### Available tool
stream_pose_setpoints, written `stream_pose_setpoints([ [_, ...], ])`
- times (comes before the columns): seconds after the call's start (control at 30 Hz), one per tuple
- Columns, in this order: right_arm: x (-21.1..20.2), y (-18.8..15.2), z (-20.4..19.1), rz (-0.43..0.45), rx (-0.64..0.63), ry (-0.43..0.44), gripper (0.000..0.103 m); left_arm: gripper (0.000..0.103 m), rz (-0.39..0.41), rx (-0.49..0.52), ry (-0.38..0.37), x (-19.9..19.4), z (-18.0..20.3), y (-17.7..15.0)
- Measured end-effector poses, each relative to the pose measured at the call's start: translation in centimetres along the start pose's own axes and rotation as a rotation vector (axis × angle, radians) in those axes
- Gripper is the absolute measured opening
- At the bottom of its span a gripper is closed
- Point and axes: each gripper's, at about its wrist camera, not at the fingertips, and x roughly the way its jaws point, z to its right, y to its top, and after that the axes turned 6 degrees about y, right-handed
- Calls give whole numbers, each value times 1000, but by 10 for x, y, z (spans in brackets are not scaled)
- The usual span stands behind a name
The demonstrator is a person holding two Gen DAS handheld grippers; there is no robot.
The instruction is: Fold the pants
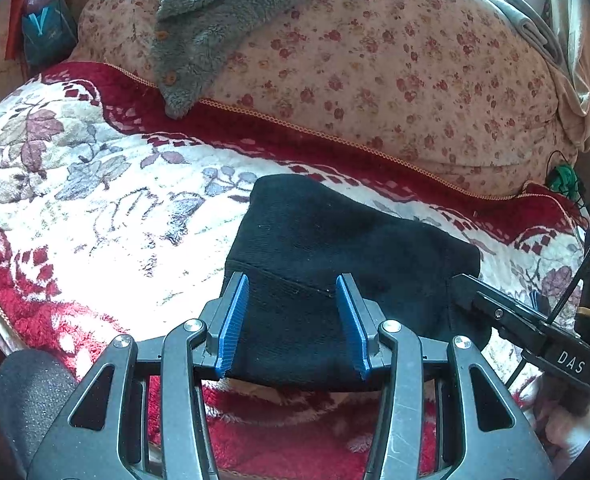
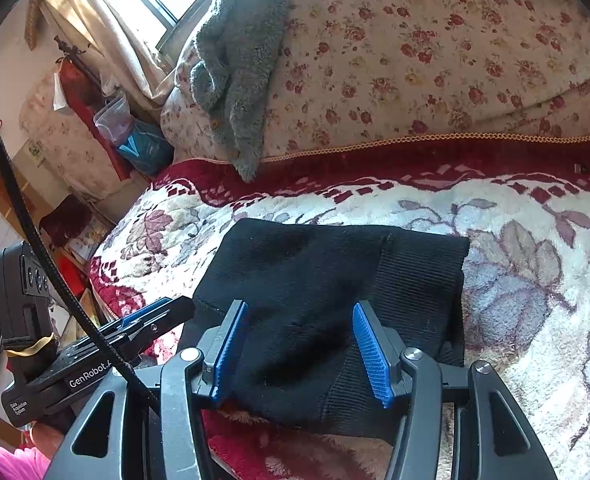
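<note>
The black pants [image 1: 335, 248] lie folded into a compact block on the white and red floral blanket [image 1: 95, 208]. My left gripper [image 1: 293, 284] is open, its blue pads just above the near left part of the block. My right gripper [image 2: 301, 312] is open over the near right part of the pants [image 2: 315, 272], pads apart on either side of the cloth. The right gripper's body shows in the left wrist view [image 1: 527, 320], and the left gripper's body shows at the left of the right wrist view [image 2: 135, 320].
A big floral quilt roll [image 1: 395, 68] lies behind the blanket with a grey fleece garment [image 1: 199, 32] draped over it. A blue box [image 2: 143, 148] and clutter sit off the bed's far left corner. The bed's near edge runs under both grippers.
</note>
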Motion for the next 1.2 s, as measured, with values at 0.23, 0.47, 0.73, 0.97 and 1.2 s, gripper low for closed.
stream_pose_setpoints([
  [0.23, -7, -2, 7, 16, 14, -35, 58, 44, -17, -19, -15, 5, -10, 3],
  [0.47, -19, -7, 48, 27, 136, -75, 72, 48, -88, -42, -78, 25, -35, 10],
  [0.73, 5, -20, 77, -37, 249, -4, 74, 57, -123, 4, -163, 45, -33, 11],
  [0.97, 21, -19, 86, -32, 249, 103, 78, 69, -201, 24, -202, 79, -29, 13],
  [1.2, 25, -18, 86, -31, 200, 126, 75, 88, -233, -17, -233, 99, -32, 13],
])
